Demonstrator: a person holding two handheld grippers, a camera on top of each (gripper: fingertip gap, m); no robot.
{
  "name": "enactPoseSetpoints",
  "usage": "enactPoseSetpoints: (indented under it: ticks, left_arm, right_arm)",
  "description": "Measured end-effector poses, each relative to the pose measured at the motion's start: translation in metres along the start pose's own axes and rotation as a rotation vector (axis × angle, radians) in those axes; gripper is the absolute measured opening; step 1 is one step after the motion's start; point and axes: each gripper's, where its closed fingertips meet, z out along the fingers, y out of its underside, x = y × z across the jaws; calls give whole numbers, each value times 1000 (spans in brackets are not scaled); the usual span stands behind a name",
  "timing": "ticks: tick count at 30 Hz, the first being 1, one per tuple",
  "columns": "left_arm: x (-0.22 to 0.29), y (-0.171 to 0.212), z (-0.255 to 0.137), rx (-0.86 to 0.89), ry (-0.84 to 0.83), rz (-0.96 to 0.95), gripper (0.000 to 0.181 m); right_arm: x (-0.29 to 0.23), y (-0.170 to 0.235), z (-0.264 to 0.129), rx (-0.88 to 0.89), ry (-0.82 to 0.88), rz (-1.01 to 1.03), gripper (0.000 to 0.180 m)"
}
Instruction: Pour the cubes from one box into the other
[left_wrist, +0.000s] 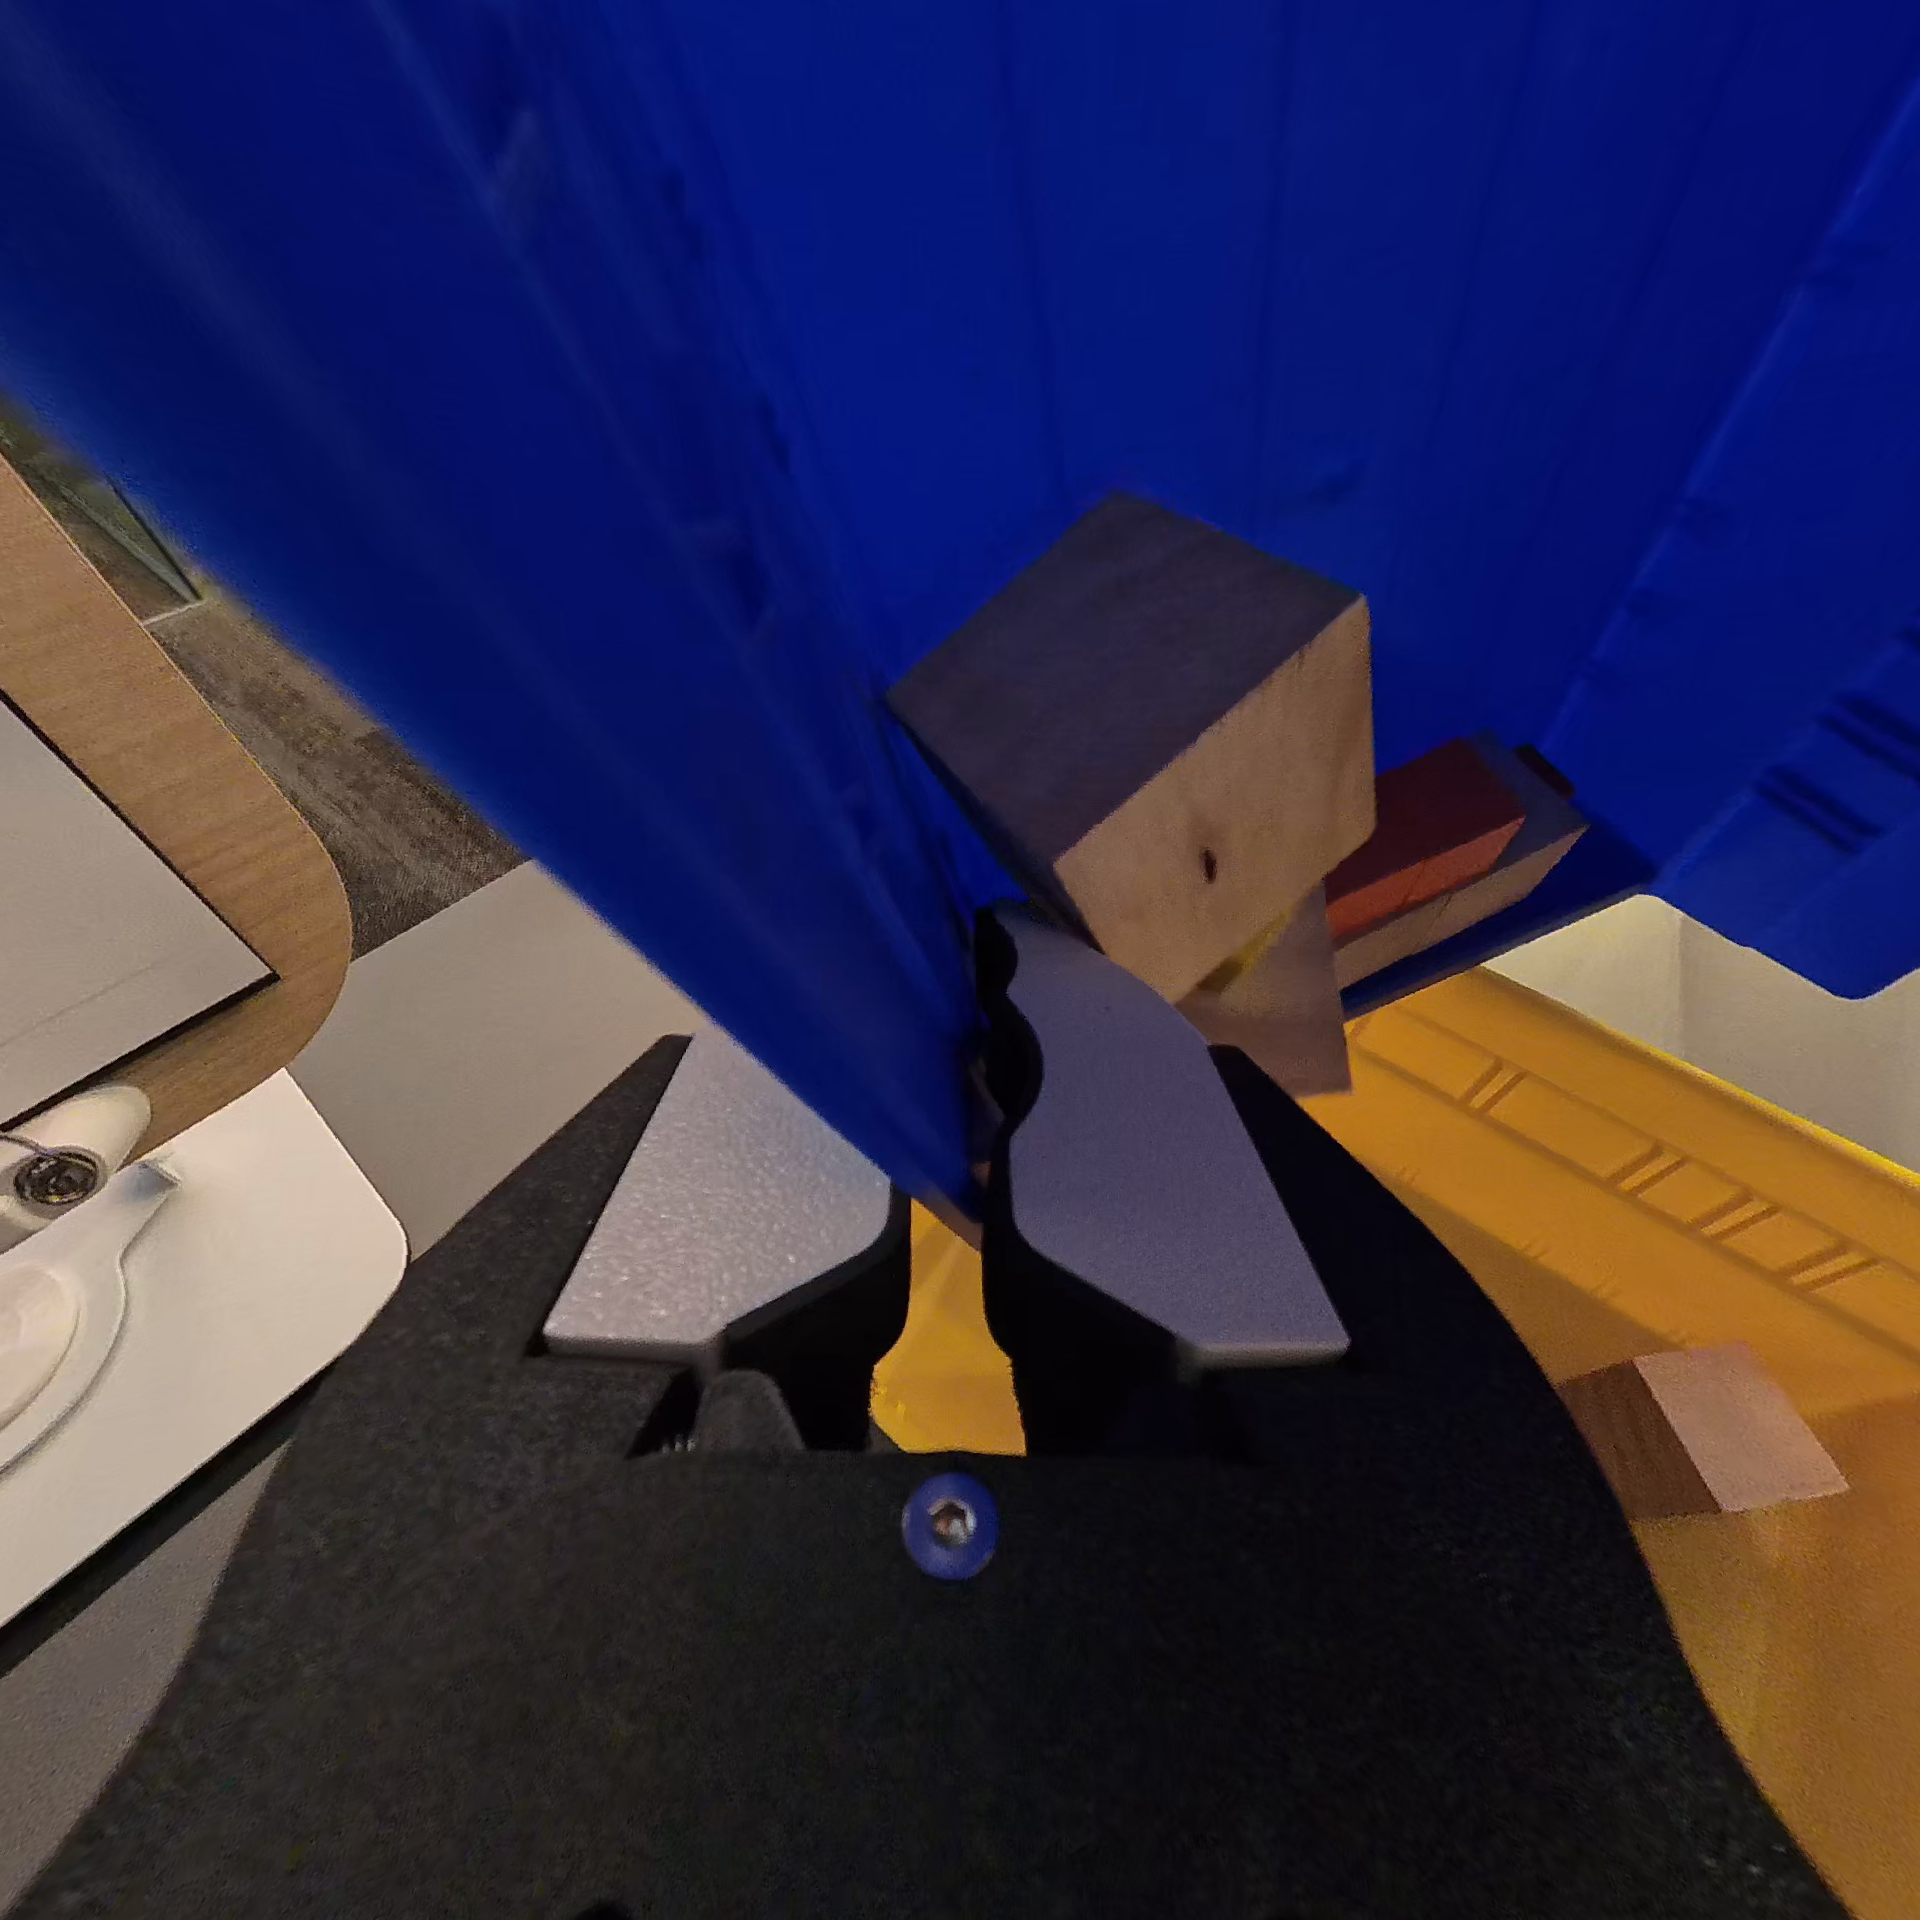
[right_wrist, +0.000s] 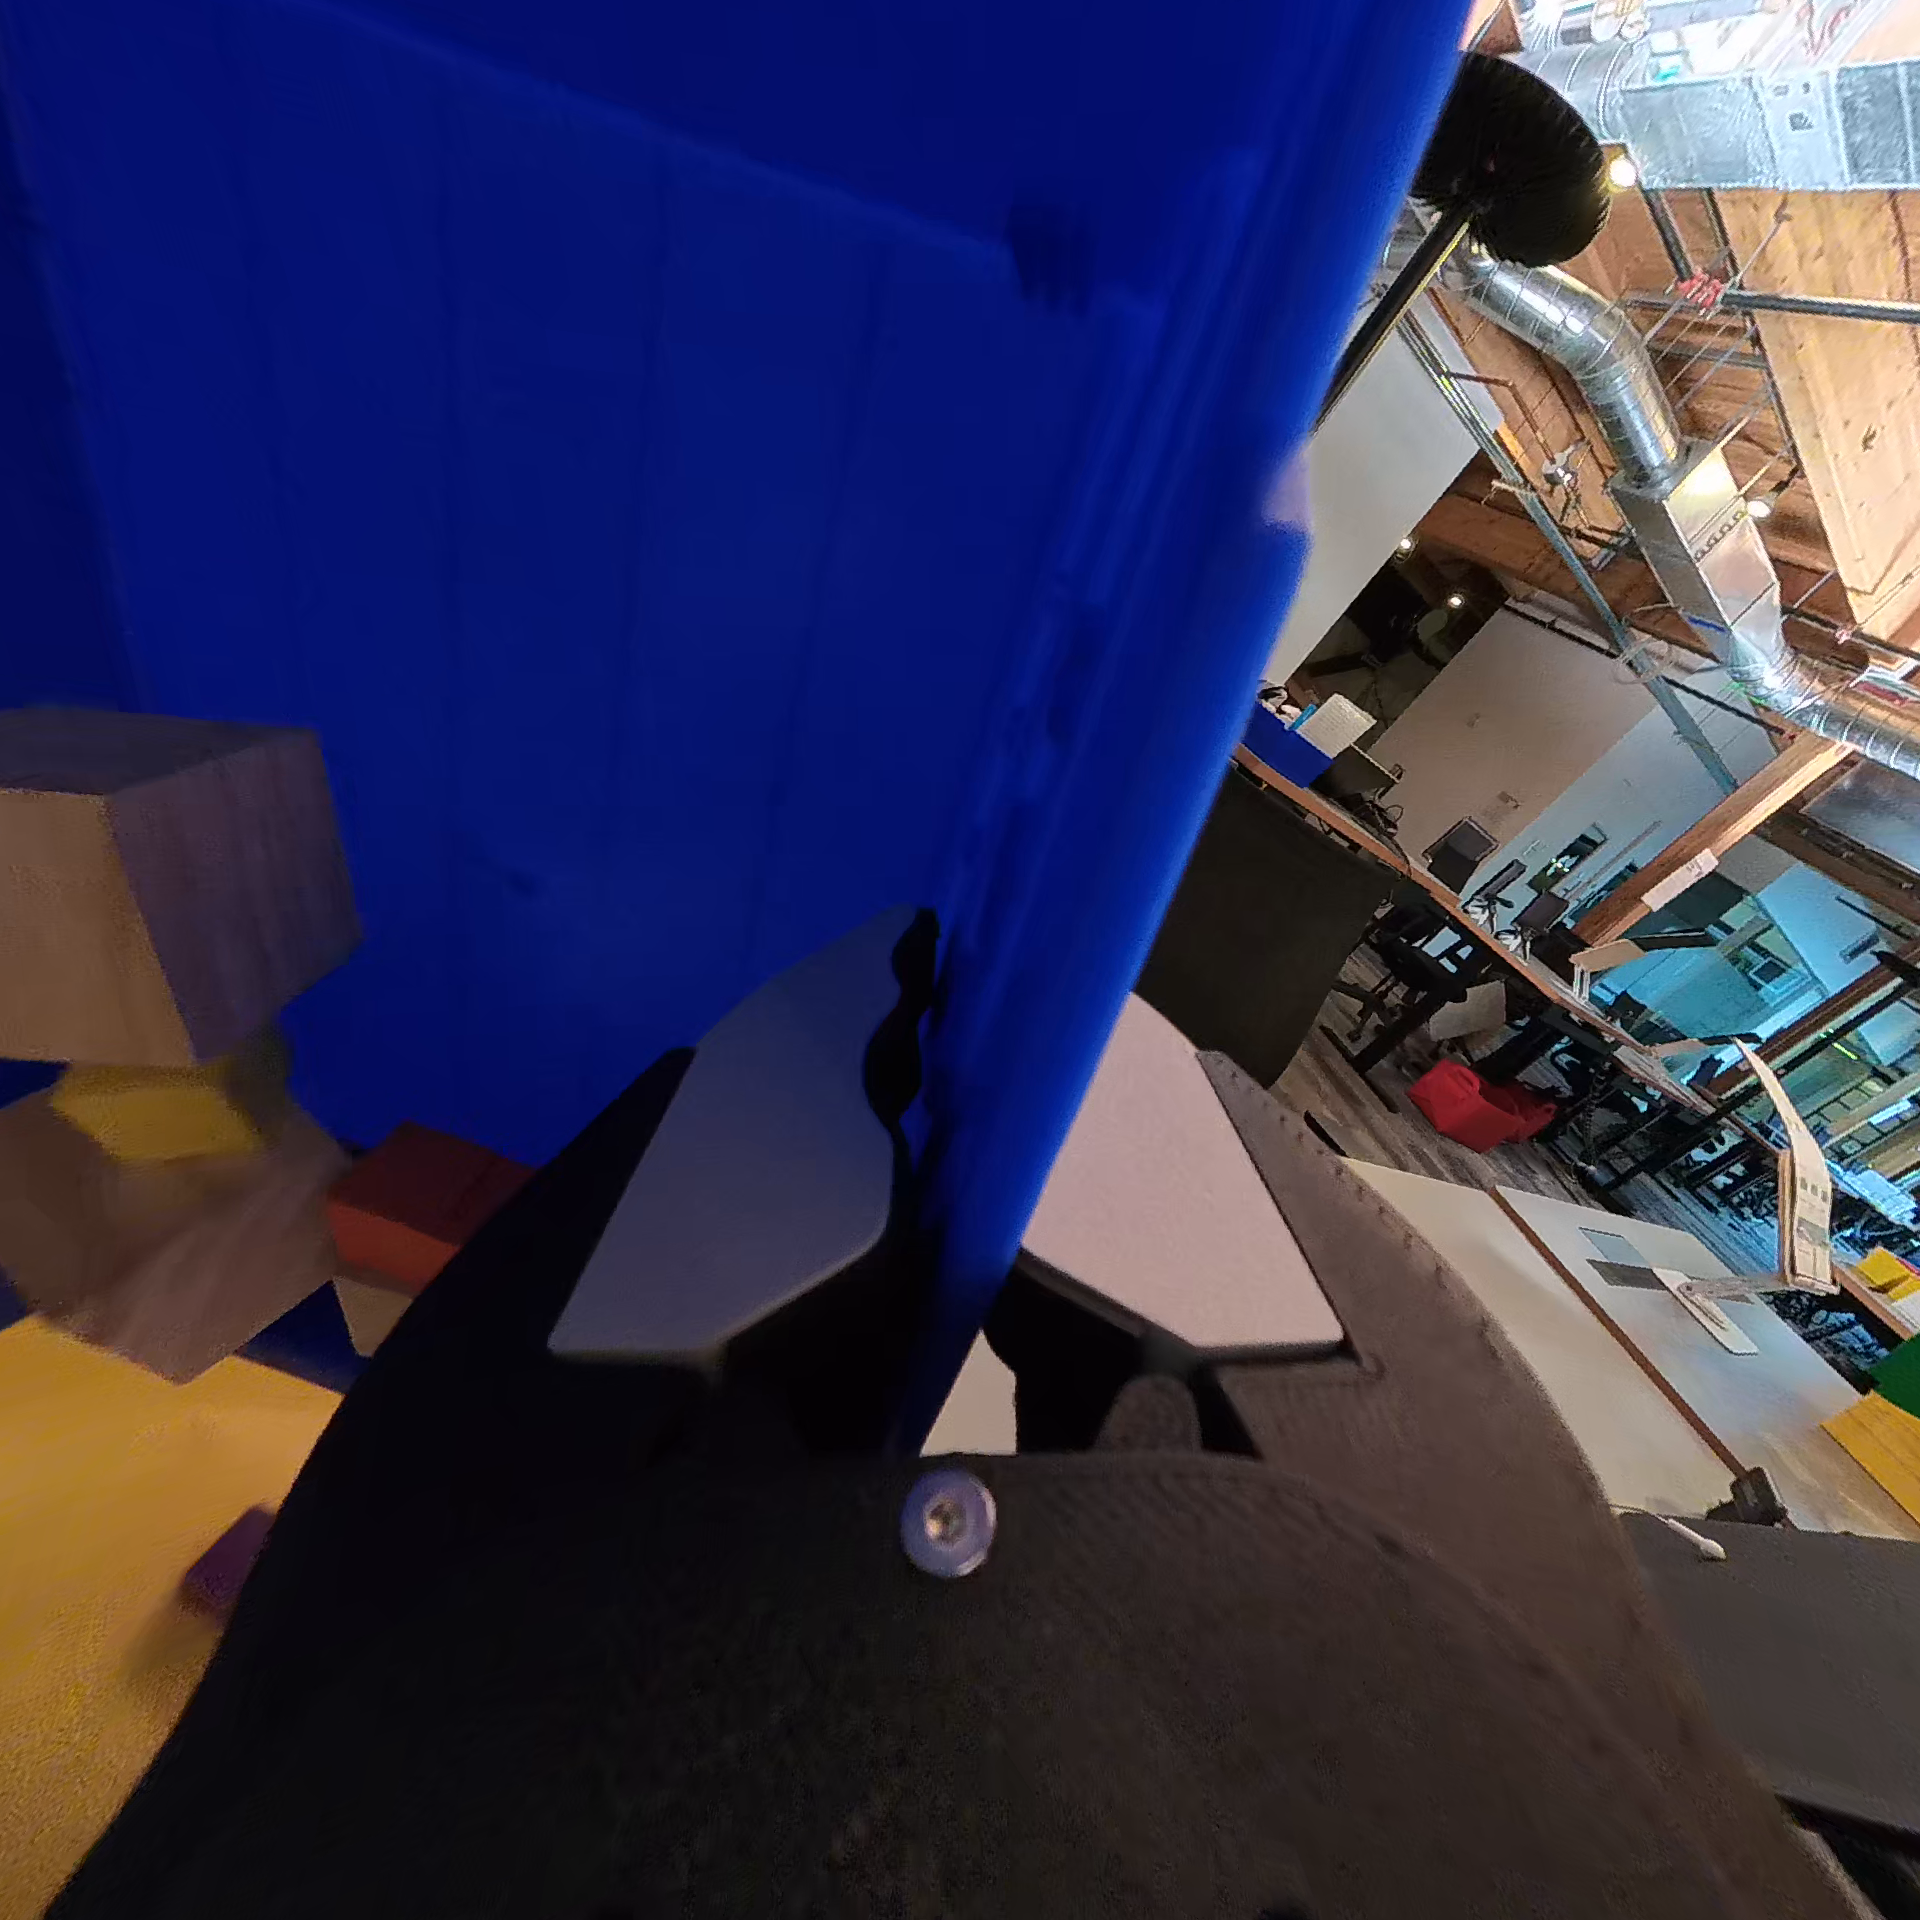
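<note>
The blue box is tipped steeply above the yellow box. My left gripper is shut on one side wall of the blue box. My right gripper is shut on the opposite wall of the blue box. Wooden cubes slide out at its lower rim: a large plain wooden cube, a red cube and a yellow one. A plain cube and a purple cube lie in the yellow box.
A white table corner with a wood-edged board is at the left of the left wrist view. The right wrist view shows white tables, desks, ducts and a red bag in the room behind.
</note>
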Motion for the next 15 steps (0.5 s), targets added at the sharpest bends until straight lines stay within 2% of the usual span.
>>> enactPoseSetpoints:
  ticks: [9,15]
  left_arm:
    - [0,-1,-1,32,6,18,10]
    - [0,-12,-6,99,2,16,10]
  right_arm:
    - [0,-2,-5,32,14,-8,11]
    - [4,-20,-11,82,38,-47,13]
